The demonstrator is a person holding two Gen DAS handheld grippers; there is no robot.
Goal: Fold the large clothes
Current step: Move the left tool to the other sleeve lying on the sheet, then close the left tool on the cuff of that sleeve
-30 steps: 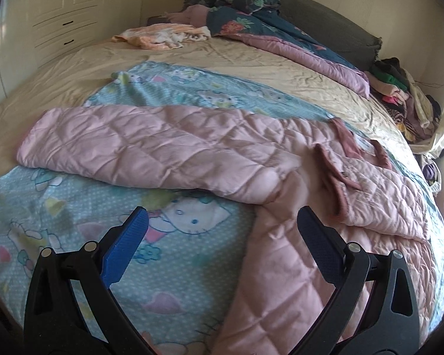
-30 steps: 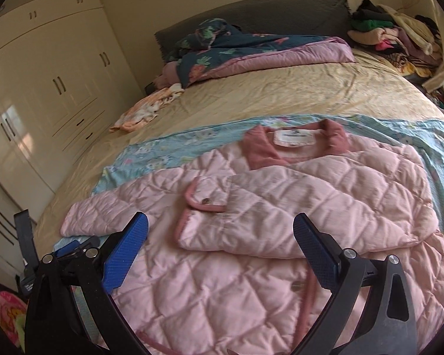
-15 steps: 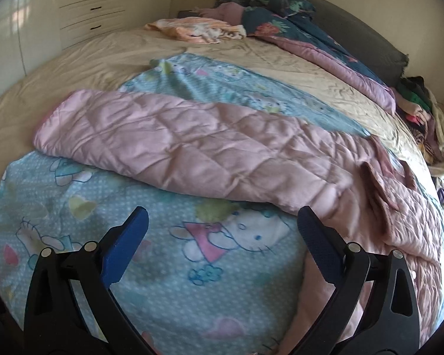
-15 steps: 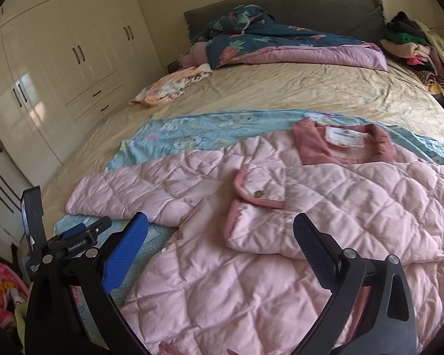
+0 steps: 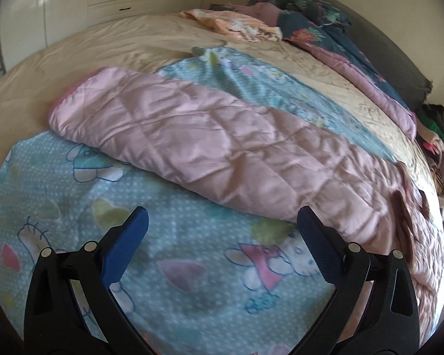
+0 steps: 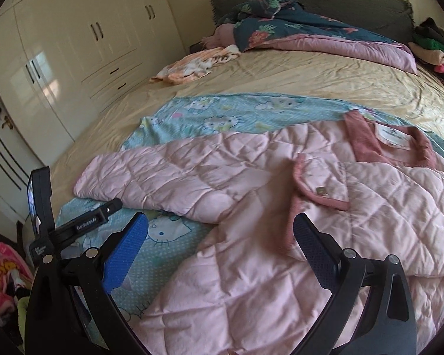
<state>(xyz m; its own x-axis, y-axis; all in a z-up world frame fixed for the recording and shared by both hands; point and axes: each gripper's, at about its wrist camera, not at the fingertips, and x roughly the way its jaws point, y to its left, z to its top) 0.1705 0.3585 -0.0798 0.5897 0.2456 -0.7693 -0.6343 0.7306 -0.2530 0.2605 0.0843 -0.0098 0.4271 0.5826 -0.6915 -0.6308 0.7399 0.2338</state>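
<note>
A pink quilted jacket lies flat on a cartoon-print blue sheet on the bed. One sleeve is folded across its chest; the other sleeve stretches out to the left, also seen as the outstretched sleeve in the right wrist view. My left gripper hangs open above the blue sheet, just short of that sleeve. Over the jacket's lower body my right gripper is open too and holds nothing. The left gripper's body shows at the left of the right wrist view.
A dark floral duvet and an orange-white garment lie at the head of the beige bed. A clothes pile sits at the far right. White wardrobes line the left wall.
Both grippers have shifted left: the left one from the sleeve's shoulder end toward the cuff end, the right one from the jacket's chest toward its left side. Both stayed open.
</note>
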